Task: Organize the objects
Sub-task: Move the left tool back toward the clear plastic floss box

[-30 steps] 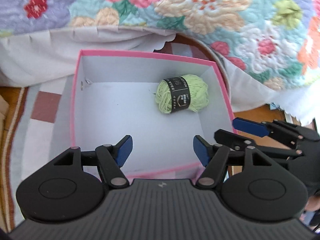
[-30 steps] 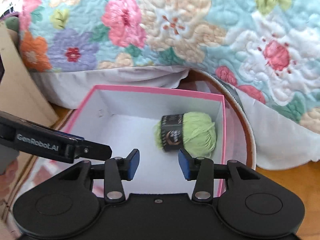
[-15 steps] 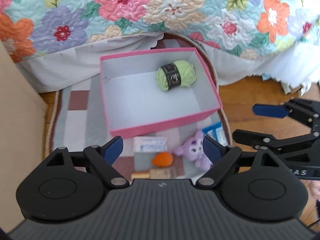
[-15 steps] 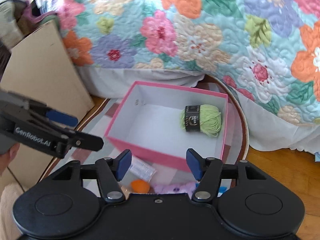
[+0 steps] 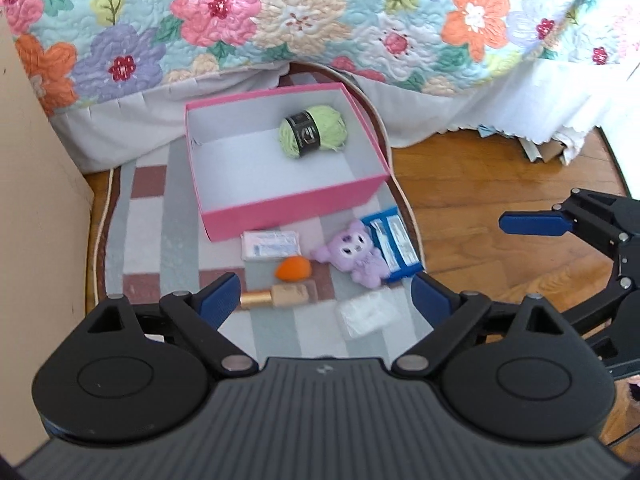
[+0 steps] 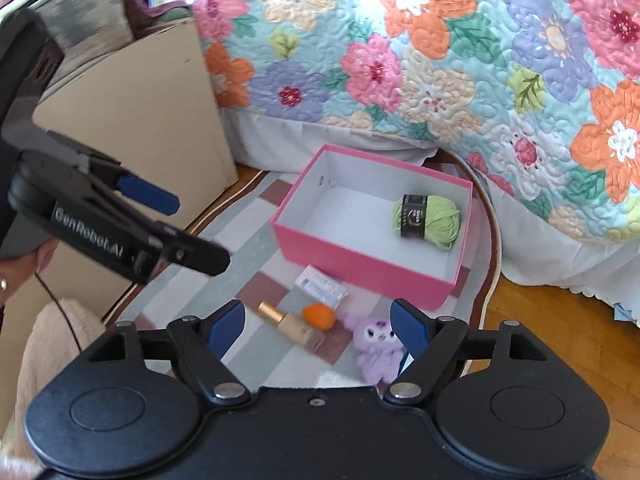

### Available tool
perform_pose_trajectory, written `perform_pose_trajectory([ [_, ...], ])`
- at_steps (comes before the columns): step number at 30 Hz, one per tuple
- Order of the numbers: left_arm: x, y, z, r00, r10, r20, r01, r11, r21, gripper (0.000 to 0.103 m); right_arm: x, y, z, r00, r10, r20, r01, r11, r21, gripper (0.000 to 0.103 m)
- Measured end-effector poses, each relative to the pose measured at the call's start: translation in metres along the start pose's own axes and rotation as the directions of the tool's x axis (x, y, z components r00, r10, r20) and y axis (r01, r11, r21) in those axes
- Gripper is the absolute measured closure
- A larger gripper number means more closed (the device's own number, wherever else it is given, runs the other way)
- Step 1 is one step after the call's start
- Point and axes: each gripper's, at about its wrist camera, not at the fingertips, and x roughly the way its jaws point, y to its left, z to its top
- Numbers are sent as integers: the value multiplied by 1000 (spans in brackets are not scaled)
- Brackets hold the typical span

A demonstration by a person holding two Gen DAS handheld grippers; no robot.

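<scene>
A pink box [image 5: 296,206] [image 6: 356,264] sits on a striped rug, with a green yarn ball [image 5: 313,131] [image 6: 427,216] lying inside it. In front of the box lie a white packet [image 5: 271,244] [image 6: 322,283], an orange egg-shaped sponge [image 5: 293,269] [image 6: 319,316], a purple plush toy [image 5: 354,256] [image 6: 376,346], a gold-capped bottle [image 5: 276,296] [image 6: 290,326], a blue packet [image 5: 394,243] and a clear white packet [image 5: 367,316]. My left gripper [image 5: 325,297] hangs above these items, its jaws opening with nothing between them. My right gripper [image 6: 319,324] is likewise opening and empty.
A flowered quilt [image 5: 320,20] and white bed skirt hang behind the box. A beige cabinet [image 6: 140,120] stands at the left. Wooden floor [image 5: 480,184] lies right of the rug [image 5: 152,240]. A hand [image 6: 24,268] holds the left gripper.
Both grippers have pulled back and risen away from the box, and their jaws have widened. The items in front of the box have come into view. The yarn ball stays in the box.
</scene>
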Motion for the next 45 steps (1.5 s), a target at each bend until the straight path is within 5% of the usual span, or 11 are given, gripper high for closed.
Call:
perform_pose_trajectory([
  [9,-4,-24,-40,1000,6,-16,-6,1000,30,6,-18,12,-39,999,-6,-31,5,1000,-31,13],
  [21,20,-49,-75,997,19,-79,-11,995,102,5,-1,8,-81,994,52,-100,-52,999,6,13],
  [28,52,-43,-84,994,34,-105,-27,997,68,5,17,13,-99,991,73,-110,-77,996,-34,13],
  [34,81,-42,-90,997,63,-39,-59,991,117,5,43,15,-114,999,11,-40,-15,993,-115,13],
  [39,109,-32,-88,998,59,-22,-58,997,50,5,74,10,-135,999,20,45,-13,989,-150,13],
  [45,155,-26,-85,998,53,-28,-52,998,25,8,124,3,-156,998,-35,47,43,985,-167,13],
])
